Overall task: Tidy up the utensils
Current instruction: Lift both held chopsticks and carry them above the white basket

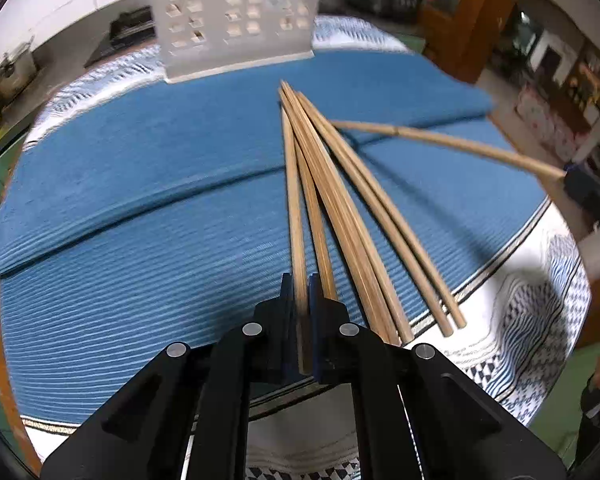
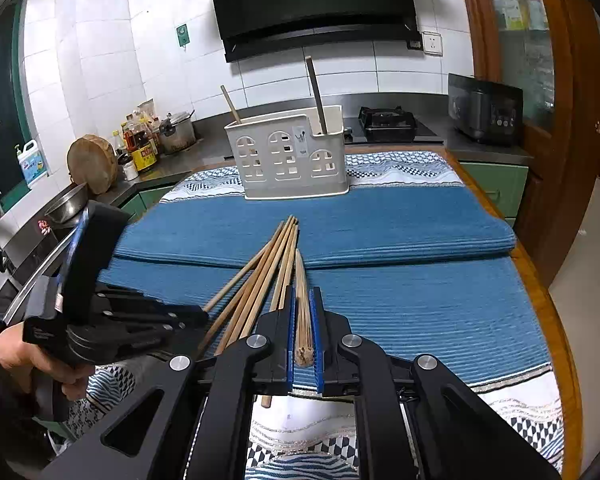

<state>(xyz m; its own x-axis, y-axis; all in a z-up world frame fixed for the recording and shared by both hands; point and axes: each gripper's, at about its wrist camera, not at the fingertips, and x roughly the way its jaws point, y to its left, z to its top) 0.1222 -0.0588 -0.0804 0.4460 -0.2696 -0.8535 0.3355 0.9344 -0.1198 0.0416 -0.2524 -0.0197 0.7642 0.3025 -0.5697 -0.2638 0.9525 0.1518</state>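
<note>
Several wooden chopsticks lie fanned on the blue cloth; they also show in the right wrist view. My left gripper is shut on one chopstick of the pile. My right gripper is shut on another chopstick, which in the left wrist view sticks out from the right. The left gripper reaches the pile from the left. A white utensil holder stands at the far end, with two utensils upright in it; it also shows in the left wrist view.
The cloth covers a wooden-edged counter. Behind it are a gas hob, a black appliance, a pot and bottles, a round chopping block and a sink at the left.
</note>
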